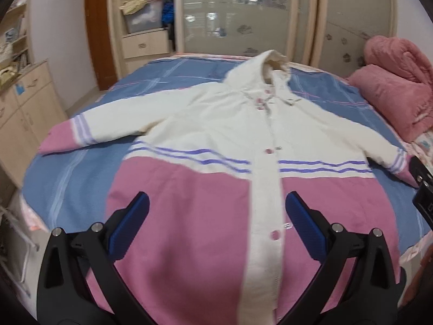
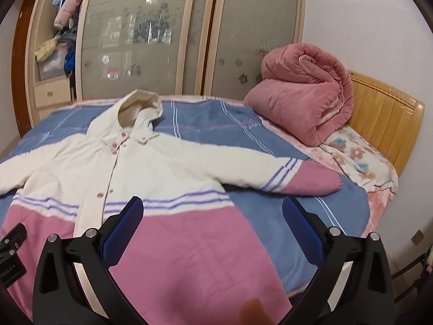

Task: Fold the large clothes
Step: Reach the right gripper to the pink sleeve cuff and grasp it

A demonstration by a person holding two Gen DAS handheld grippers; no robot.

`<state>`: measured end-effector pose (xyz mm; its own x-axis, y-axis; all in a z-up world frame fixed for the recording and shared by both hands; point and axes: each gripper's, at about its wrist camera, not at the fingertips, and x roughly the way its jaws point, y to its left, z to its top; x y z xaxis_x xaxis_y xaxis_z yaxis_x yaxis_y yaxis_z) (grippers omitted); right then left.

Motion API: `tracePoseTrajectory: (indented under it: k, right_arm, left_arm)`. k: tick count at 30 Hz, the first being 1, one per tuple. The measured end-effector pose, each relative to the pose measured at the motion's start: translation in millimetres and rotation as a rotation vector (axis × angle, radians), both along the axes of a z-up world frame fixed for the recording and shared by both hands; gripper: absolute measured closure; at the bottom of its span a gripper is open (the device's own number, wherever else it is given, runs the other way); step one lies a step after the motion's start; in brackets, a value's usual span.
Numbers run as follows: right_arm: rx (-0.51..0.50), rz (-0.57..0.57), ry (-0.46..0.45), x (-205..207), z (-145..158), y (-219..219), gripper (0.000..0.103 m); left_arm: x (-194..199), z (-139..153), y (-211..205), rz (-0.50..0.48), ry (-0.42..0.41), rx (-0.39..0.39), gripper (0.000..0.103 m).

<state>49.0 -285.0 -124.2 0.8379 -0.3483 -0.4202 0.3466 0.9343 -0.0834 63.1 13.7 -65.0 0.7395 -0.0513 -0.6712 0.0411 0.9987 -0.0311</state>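
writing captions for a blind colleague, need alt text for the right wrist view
A cream and pink hooded coat with purple stripes lies buttoned and spread flat, sleeves out, on a bed with a blue plaid cover. The right gripper hovers over the coat's pink hem, jaws wide open. A rolled pink quilt sits by the wooden headboard.

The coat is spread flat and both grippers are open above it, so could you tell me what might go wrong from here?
1. The coat looks thick and padded, so the left gripper or right gripper might pinch only the top layer.
2. Its right sleeve ends near the rolled pink quilt, so a wide swing could snag there.
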Motion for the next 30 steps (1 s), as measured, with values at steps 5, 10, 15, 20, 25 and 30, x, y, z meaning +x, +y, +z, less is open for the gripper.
tracePoseTrajectory:
  k: [5, 10, 15, 20, 25, 30]
  right_arm:
    - [0.1, 0.041, 0.033, 41, -16, -46, 0.001]
    - [-0.056, -0.21, 0.096, 115, -4, -145, 0.001]
    - [0.252, -0.277, 0.205, 174, -27, -275, 0.001]
    - [0.481, -0.321, 0.295, 176, -82, -339, 0.019]
    - [0.341, -0.603, 0.274, 155, -77, -360, 0.019]
    - [0.527, -0.62, 0.246, 142, -91, -397, 0.019]
  left_arm:
    - [18, -11, -33, -0.039, 0.012, 0.01, 0.002]
    - [40, -6, -73, -0.117, -0.022, 0.058, 0.002]
    - [57, -7, -99, -0.133, -0.044, 0.032, 0.002]
    - [90, -31, -124, -0.141, 0.041, 0.053, 0.002]
    - [107, -47, -142, -0.137, 0.087, 0.016, 0.002]
    - [102, -55, -155, -0.192, 0.09, 0.091, 0.002]
